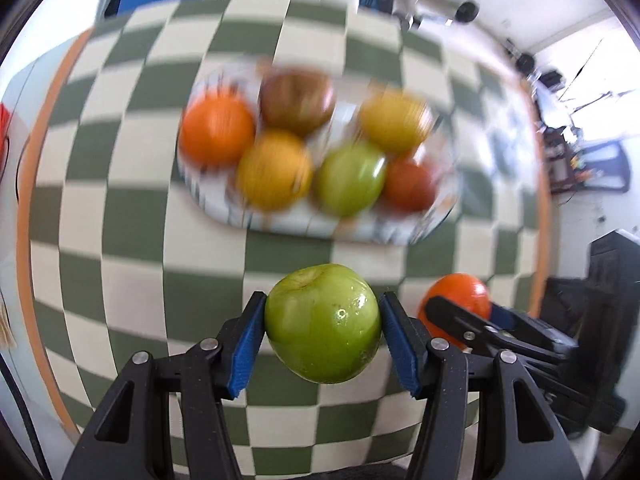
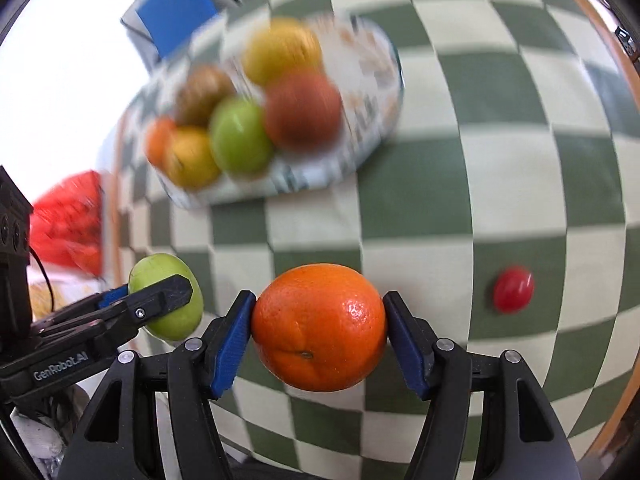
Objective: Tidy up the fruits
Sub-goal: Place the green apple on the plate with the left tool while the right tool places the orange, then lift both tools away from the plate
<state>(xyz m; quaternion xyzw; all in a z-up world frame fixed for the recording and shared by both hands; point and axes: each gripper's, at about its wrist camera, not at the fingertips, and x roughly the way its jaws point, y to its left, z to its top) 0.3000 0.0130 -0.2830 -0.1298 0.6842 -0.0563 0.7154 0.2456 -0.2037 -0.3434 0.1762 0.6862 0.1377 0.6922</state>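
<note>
1. Motion blur smears the plate (image 1: 280, 222) and its fruit in both views; its pattern cannot be made out, and the exact kind of the brownish fruit (image 1: 297, 102) is hard to tell.
2. The left gripper (image 1: 322, 332) has its blue pads pressed on either side of a green apple (image 1: 323, 322), held above the checked tablecloth (image 1: 120, 208).
3. The right gripper (image 2: 319, 330) is clamped the same way on an orange (image 2: 319, 326).
4. Only the right wrist view shows a small red fruit (image 2: 513, 289) lying alone on the cloth, to the right and well apart from the plate, and a blurred red bag (image 2: 68, 220) off the table's left edge.
5. On the plate lie six fruits close together, among them another green one (image 1: 350, 178).
6. The plate's right part shows bare rim; the cloth between the grippers and the plate is open, and an orange border (image 1: 30, 184) marks the table edge.
</note>
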